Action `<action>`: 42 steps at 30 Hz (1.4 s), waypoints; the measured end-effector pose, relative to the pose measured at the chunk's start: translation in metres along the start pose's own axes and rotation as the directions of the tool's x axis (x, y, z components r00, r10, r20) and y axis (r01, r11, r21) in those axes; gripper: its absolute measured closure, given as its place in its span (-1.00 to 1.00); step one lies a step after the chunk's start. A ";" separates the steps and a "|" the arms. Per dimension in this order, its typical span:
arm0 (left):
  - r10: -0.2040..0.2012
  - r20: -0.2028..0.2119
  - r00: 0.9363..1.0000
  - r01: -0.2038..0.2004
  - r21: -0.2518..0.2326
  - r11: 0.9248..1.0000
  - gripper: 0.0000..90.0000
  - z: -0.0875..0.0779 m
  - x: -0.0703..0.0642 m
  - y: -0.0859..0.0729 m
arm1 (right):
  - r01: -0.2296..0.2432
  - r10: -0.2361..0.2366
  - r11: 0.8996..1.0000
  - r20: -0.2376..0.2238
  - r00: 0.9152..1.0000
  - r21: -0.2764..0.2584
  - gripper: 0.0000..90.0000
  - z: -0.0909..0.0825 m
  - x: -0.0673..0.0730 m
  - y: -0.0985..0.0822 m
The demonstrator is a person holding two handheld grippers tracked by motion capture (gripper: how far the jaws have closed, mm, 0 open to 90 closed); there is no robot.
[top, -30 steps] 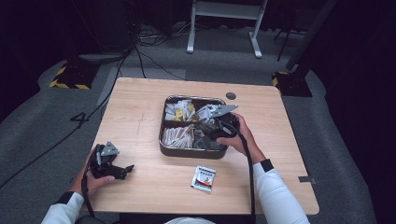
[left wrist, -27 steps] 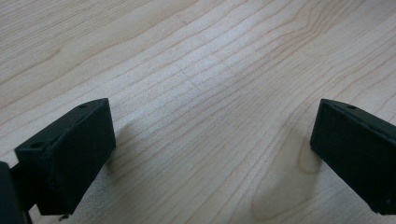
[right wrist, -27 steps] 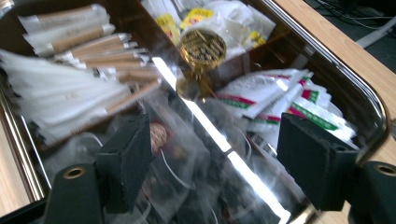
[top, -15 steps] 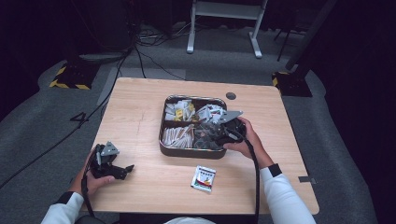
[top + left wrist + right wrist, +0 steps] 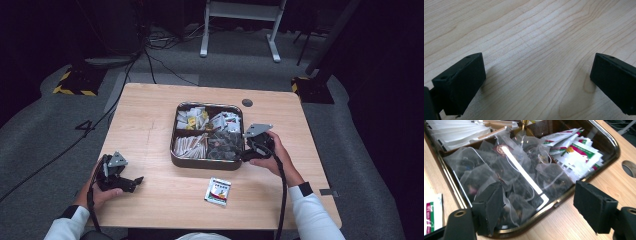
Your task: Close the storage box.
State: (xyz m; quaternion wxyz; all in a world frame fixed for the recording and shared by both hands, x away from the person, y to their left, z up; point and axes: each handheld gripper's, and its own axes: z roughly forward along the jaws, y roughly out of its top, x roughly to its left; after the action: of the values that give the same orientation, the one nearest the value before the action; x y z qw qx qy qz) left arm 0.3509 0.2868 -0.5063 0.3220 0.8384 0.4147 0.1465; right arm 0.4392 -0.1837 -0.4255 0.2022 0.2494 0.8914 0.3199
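The clear tea-bag pouches (image 5: 506, 177) sit heaped in the tray's compartment nearest the right hand, at about four o'clock within the tray (image 5: 176, 159), and that is where the action points: glossy, crinkled film, each holding a dark pyramid of tea with a thin string, the whole pile catching a bright strip of light. The right claw (image 5: 544, 207) hangs at the tray's corner with its jaws spread apart and nothing between them, one jaw over the pouches, the other outside the rim above the desk (image 5: 150, 115), which looks like a line-up for plucking a pouch off the top. At twelve o'clock from that pile lie white paper sachets (image 5: 574, 152) with red and green print, flat and matte. Long white sachets (image 5: 190, 145) stand packed on edge at eight o'clock in the tray. Outside it, at six o'clock, one printed sachet (image 5: 218, 191) lies flat on the pale, grained wood. Far off at eight o'clock the left claw (image 5: 536, 82) rests low over bare desk, jaws wide and empty, seemingly parked out of the way.
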 end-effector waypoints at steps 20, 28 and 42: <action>0.000 0.000 1.000 0.000 0.000 1.000 -0.99 0.000 0.000 0.000 | -0.031 0.032 0.999 0.027 0.999 -0.029 -0.45 -0.030 -0.004 -0.035; 0.000 0.000 1.000 0.000 0.000 1.000 -0.99 0.000 0.000 0.000 | -0.057 0.057 0.998 0.044 0.997 -0.014 -0.45 -0.036 -0.010 -0.053; -0.001 0.002 1.000 0.001 0.000 1.000 -0.99 0.000 0.000 0.000 | -0.093 0.091 0.995 0.067 0.994 0.022 -0.46 -0.041 -0.016 -0.084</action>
State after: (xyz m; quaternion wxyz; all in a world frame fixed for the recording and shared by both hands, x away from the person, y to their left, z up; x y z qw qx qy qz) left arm 0.3511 0.2869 -0.5063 0.3224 0.8385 0.4146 0.1454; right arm 0.4039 -0.2681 -0.4498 0.2133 0.3032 0.8758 0.3092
